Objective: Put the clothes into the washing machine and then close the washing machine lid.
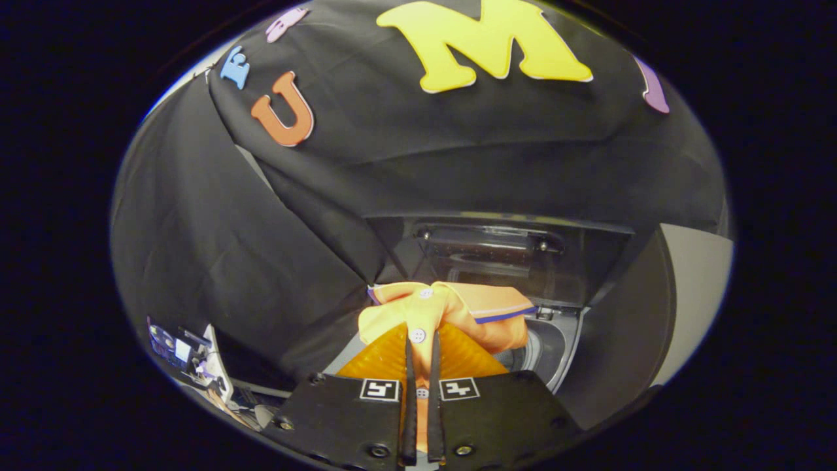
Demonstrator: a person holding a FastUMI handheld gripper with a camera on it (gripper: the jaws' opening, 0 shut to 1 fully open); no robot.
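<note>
My gripper (422, 340) is shut on an orange shirt (458, 307) with white buttons and a blue stripe; the cloth is pinched between both fingers and bunches up just ahead of them. Beyond and below the shirt is the washing machine (556, 340), its round drum opening partly showing to the right of the cloth. The machine's dark see-through lid (497, 252) stands raised behind the opening. The shirt hangs above the front left part of the opening and hides most of the drum.
Black booth cloth hangs behind and to the left of the machine. A pale wall panel (696, 288) stands to the right. Small cluttered items (189, 356) lie low on the left, beside the fingers.
</note>
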